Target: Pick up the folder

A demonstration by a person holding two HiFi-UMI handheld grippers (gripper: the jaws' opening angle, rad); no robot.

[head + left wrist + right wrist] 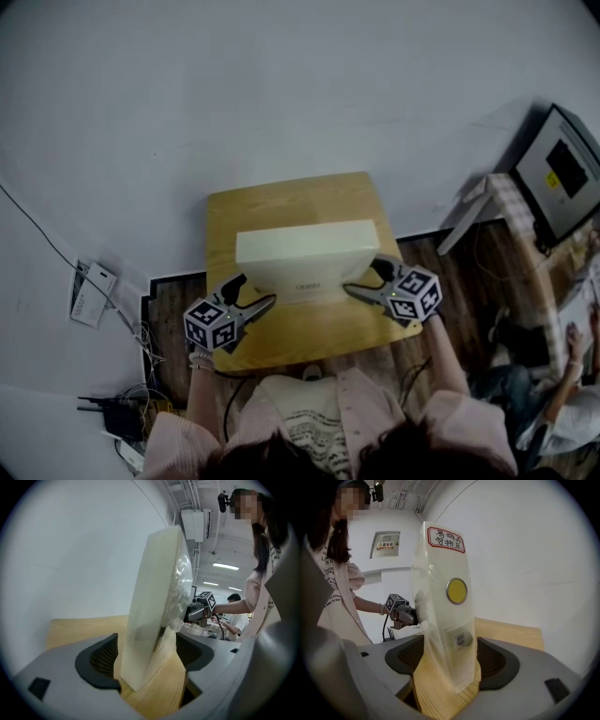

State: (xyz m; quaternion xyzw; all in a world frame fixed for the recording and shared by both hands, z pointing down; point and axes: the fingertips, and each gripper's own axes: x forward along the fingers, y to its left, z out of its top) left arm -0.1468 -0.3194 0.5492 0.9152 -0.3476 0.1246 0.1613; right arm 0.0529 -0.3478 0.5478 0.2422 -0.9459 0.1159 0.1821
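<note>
Folder (305, 253) upright on edge on wooden table (281, 202), long axis left to right; left gripper (258, 291) astride one end, right gripper (361, 277) astride the other, equally near; both jaws spread wide, pads off its faces; thin, stiff-looking translucent plastic, glossy, likely slippery.

Left claw (260, 291) and right claw (362, 277) hold jaws spread apart.

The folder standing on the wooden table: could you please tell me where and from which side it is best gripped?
Probably by its two short ends, one claw coming from each side: the folder stands upright on the table, broad but thin, and its ends sit between the open left claw and right claw.
</note>
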